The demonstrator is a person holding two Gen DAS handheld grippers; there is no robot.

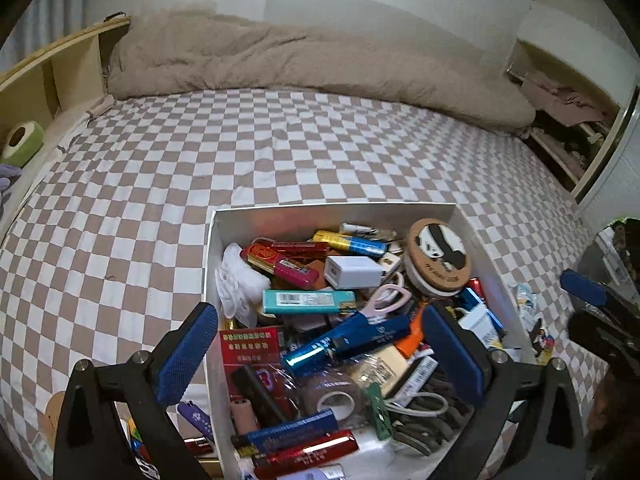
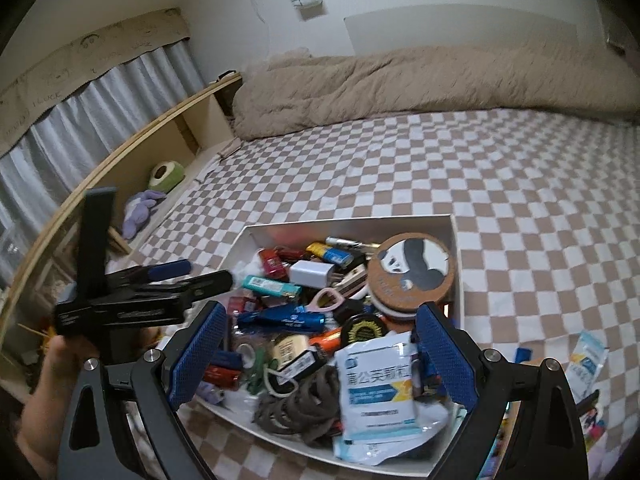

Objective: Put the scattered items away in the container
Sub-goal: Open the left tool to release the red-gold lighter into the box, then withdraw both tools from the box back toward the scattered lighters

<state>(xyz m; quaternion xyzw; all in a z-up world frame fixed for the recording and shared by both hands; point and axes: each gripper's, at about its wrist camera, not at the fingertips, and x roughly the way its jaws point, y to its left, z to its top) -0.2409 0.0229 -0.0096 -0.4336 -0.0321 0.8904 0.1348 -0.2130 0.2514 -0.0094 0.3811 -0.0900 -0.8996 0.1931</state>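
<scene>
A white box (image 1: 332,210) (image 2: 352,224) stands on the checkered bed, heaped with small items: a panda coaster (image 1: 438,256) (image 2: 412,272), a white charger (image 1: 352,272), a teal lighter (image 1: 308,302), pink scissors (image 1: 386,300), a blue tube (image 1: 344,344). My left gripper (image 1: 320,356) hangs open over the box's near half with nothing between its pads. My right gripper (image 2: 322,360) is open too; a white-and-blue packet (image 2: 376,384) lies on the pile between its fingers, not squeezed. Loose packets (image 2: 588,364) (image 1: 528,308) lie right of the box, a purple lighter (image 1: 200,420) left of it.
A beige duvet (image 1: 312,64) is bunched along the far side of the bed. A wooden headboard shelf (image 2: 168,136) on the left holds a green plush (image 2: 166,176) and a purple one (image 2: 140,208). A hand (image 2: 60,360) holds the left gripper (image 2: 188,276).
</scene>
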